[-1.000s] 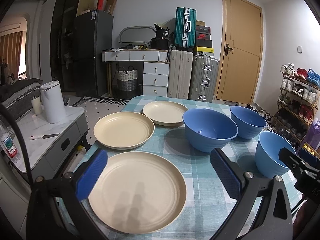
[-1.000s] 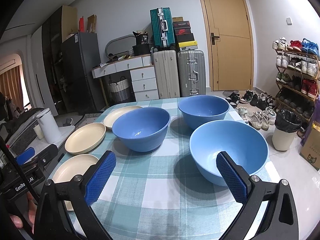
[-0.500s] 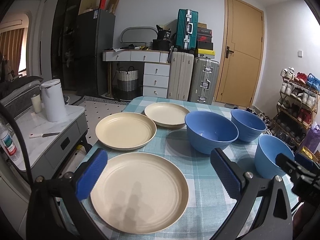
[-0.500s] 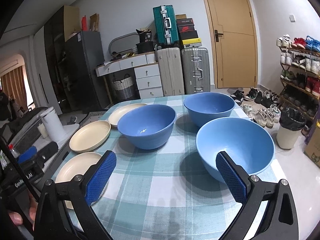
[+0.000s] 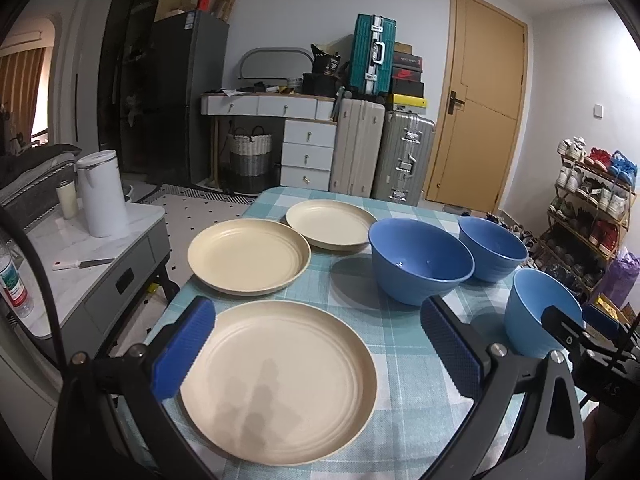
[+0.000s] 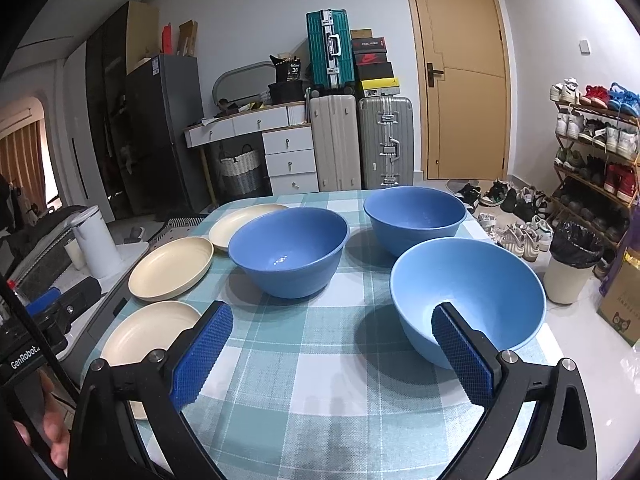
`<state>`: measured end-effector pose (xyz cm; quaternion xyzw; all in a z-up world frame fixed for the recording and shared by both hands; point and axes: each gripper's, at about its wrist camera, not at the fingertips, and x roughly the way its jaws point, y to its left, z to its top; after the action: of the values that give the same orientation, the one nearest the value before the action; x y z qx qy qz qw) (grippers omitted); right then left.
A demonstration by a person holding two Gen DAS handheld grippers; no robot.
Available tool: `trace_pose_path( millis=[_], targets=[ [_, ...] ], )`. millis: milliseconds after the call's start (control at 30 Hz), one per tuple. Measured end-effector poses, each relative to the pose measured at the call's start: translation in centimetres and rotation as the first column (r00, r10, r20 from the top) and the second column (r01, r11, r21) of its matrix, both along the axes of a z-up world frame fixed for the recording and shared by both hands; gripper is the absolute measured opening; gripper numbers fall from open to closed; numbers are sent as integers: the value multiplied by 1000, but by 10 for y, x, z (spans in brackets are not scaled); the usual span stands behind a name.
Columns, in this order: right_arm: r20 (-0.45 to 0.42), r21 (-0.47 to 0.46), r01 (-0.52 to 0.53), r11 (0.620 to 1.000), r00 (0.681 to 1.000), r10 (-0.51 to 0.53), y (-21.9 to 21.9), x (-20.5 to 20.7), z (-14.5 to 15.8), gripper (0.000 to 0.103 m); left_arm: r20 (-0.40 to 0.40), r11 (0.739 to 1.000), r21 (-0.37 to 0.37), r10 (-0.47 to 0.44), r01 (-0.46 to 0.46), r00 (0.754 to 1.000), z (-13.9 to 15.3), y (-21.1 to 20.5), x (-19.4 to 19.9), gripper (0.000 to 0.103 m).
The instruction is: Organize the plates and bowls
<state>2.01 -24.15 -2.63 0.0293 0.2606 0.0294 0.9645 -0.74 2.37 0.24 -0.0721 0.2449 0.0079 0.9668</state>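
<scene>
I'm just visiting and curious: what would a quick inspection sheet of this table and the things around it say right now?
Surface: table under a teal checked cloth.
Job's things: three cream plates side by side; three blue bowls upright, none stacked.
Clutter: nothing seen on the table.
Grippers: left hand-held gripper open over the nearest plate; right hand-held gripper open near the light blue bowl.
Cables: black cable at the left edge.
Surroundings: suitcases, door, shoe rack, side cabinet with kettle.
</scene>
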Motion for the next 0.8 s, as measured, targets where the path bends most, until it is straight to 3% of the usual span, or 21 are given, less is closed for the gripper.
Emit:
trace_pose_path(
  millis=[133,433,633,800],
  targets=[
    [9,-33,28,999,1000,-28,2,-1,1,101,-16,1000,12,-19,19,1000,-2,-6,4,103],
    [19,12,28,1000,999,-28,-5,-1,4,101,8,1000,14,18,-19,1000,1,-2,-2,103],
    [97,-14,-111,994,989,112,19,-4,24,101,63,987,-27,161,-159,985,10,35,-16,103],
    [61,66,-281,957,959,277,52,28,47,101,135,954,2,297,-300,945,15,65,-30,103]
  ],
)
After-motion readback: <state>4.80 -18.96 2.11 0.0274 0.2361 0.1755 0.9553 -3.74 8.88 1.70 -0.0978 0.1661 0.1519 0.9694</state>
